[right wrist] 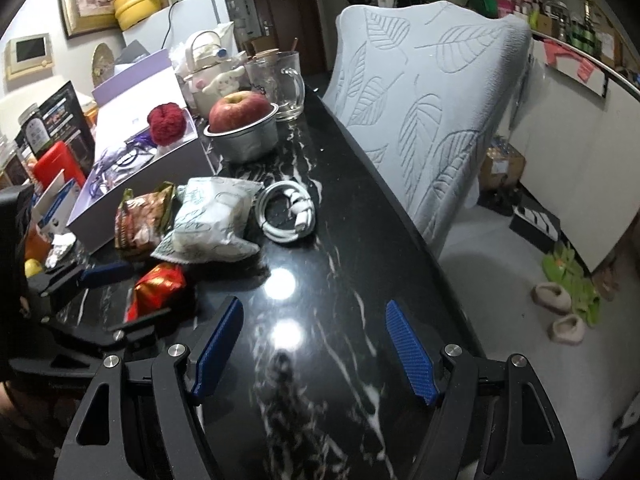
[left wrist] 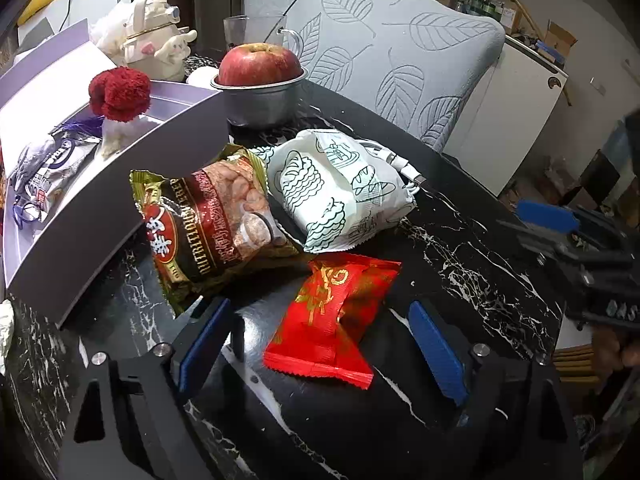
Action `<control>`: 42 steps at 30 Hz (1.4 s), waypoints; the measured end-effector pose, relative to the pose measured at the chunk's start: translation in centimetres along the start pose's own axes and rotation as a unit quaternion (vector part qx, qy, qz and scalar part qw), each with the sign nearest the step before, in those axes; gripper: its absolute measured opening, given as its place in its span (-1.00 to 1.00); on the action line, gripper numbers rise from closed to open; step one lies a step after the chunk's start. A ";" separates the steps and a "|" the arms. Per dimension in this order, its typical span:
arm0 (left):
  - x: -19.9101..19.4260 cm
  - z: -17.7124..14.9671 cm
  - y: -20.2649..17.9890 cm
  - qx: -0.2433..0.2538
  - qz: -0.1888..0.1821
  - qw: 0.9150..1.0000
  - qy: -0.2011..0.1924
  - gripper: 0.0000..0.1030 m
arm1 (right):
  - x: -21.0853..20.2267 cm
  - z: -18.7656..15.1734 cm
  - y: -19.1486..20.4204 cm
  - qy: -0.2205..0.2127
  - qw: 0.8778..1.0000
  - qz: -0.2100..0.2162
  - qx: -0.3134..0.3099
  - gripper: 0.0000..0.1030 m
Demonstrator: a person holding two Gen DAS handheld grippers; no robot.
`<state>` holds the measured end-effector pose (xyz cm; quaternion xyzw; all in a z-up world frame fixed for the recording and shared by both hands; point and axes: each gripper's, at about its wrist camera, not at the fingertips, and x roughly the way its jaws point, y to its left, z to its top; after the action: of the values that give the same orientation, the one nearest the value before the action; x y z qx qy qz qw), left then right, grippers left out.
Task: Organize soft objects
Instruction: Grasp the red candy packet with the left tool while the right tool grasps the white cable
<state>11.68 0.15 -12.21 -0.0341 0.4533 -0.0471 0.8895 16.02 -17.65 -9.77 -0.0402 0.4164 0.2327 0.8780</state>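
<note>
Three snack packets [left wrist: 334, 318], one apple [left wrist: 259, 65]

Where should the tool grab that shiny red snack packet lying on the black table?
Grip the flat red foil snack packet across its puffy middle, coming from above: its crimped ends are thin, and the open left tool already straddles it.

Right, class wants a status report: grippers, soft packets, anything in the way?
Left gripper open, straddling red packet, not gripping. Right gripper open, empty, over bare table. White pouch overlaps brown snack bag.
</note>
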 end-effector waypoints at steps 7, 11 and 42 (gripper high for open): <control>0.7 0.1 -0.1 0.014 0.009 1.000 0.000 0.29 | 2.8 2.2 -0.5 0.004 1.000 0.014 -0.005 0.45; 0.7 0.2 -0.1 0.017 0.009 1.000 -0.001 0.03 | 4.3 3.2 -0.5 0.010 1.000 0.008 -0.019 0.45; -1.1 -1.1 0.4 -0.002 0.001 1.000 0.010 -0.16 | 6.2 3.0 1.3 0.032 0.997 0.022 -0.063 -0.03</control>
<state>10.18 0.68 -11.99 -0.0353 0.4626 -0.0459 0.8847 20.98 -13.40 -12.33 -0.0938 0.4294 0.2764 0.8546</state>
